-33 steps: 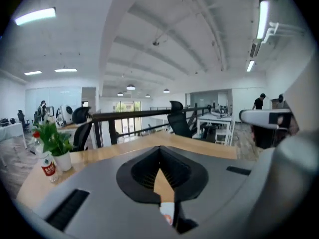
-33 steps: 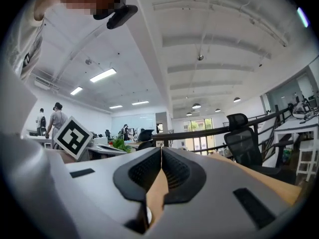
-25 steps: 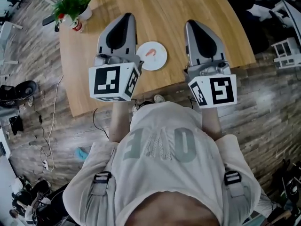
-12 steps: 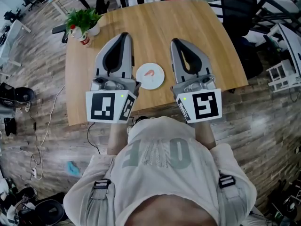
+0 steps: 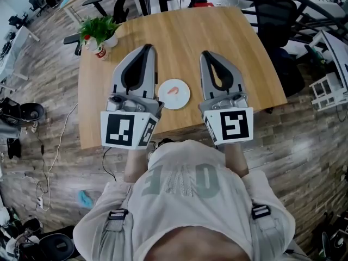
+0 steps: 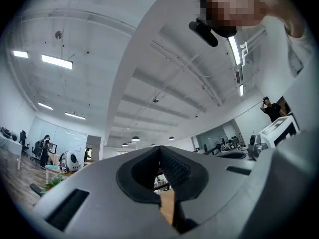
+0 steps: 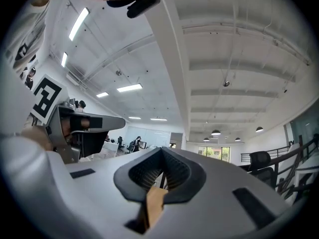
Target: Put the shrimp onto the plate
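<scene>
Only the head view shows the shrimp (image 5: 173, 89): it lies on the plate (image 5: 175, 100), with the left gripper (image 5: 145, 49) and right gripper (image 5: 205, 54) either side of the plate. Gripper views catch ceiling (image 6: 149, 59); both jaws closed, empty.

Pale wood grain on the table (image 5: 179, 37). White plate (image 5: 177, 101), orange-pink shrimp (image 5: 173, 89). Grey shells with black linings on the left gripper (image 5: 147, 49) and right gripper (image 5: 206, 55); black-on-white square markers on their cubes (image 5: 126, 129). Green plant (image 5: 98, 26). Grey-brown plank floor (image 5: 304, 140). Beige shirt (image 5: 185, 205), grey lettering.
</scene>
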{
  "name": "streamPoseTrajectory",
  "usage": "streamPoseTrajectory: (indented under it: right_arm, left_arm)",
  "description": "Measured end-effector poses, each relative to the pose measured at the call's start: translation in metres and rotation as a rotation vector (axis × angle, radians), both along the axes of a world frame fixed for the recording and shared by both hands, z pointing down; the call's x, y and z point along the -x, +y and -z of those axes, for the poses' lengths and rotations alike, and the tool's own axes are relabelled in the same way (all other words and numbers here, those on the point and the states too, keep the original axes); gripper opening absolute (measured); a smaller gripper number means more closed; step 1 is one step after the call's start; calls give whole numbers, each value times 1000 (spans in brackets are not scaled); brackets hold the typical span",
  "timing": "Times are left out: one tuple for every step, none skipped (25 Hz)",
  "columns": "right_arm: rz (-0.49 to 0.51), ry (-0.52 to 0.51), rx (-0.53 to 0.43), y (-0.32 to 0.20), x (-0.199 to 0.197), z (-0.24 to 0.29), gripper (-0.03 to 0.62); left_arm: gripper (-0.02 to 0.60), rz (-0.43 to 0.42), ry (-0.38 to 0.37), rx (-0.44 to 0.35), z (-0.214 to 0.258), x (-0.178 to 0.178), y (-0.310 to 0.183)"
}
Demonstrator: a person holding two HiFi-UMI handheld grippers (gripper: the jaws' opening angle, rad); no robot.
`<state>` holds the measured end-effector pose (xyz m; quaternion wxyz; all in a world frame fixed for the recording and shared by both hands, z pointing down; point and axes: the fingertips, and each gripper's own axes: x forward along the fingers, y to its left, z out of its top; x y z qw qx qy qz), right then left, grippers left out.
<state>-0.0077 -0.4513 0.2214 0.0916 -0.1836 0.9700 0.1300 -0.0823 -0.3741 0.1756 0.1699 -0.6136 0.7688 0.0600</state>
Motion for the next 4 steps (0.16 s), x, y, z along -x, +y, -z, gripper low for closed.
streamPoseTrajectory:
  right_arm:
    - [-6,5,3,0,0,-1,20]
    - [-9,6,11,1,-1,-1,20]
    - [-11,6,21,2,-1,-2,20]
    - [-13,6,31,3,-2,-2,20]
  left_arm:
    - [9,0,2,2,-1,-1,0]
    - [9,0,4,5,-2,-2,0]
    - [9,-2,7,7,-2,-3,0]
    - [9,-4,10,8,-3,-4,0]
